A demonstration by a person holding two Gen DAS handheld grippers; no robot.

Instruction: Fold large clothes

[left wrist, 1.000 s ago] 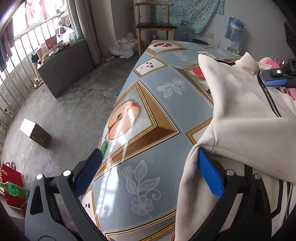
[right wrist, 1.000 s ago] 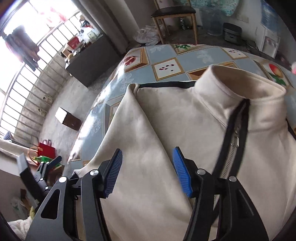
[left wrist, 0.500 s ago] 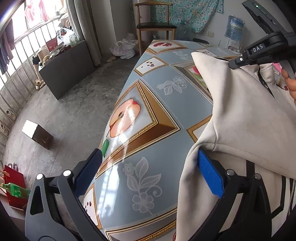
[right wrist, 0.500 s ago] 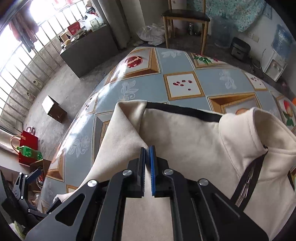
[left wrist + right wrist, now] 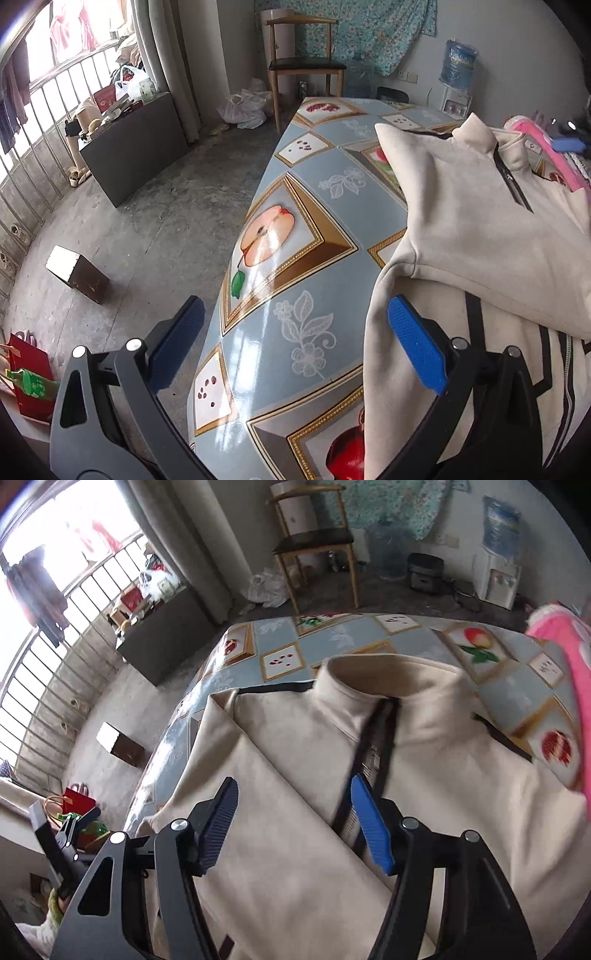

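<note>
A cream zip-up jacket [image 5: 480,229] lies on the table, collar toward the far end, and its left side is folded over the front [image 5: 295,753]. My left gripper [image 5: 295,317] stands open over the table's near left edge. Its right finger [image 5: 413,347] hovers at the jacket's hem edge, and nothing sits between the pads. Above the folded panel hangs my right gripper [image 5: 293,794], its jaws opening, with only cloth below them and none pinched. Its blue pad shows blurred at the far right [image 5: 569,144] of the left wrist view.
The table wears a glossy blue fruit-patterned cloth [image 5: 295,229]. A pink garment [image 5: 565,657] lies at the table's right. On the floor stand a wooden chair [image 5: 303,66], a dark cabinet [image 5: 136,147], a small box [image 5: 77,273] and a red bag [image 5: 29,373].
The right gripper pinched the jacket's shoulder edge, then let go, and now stands open higher above the folded panel. The left gripper rose slightly and stayed open.
</note>
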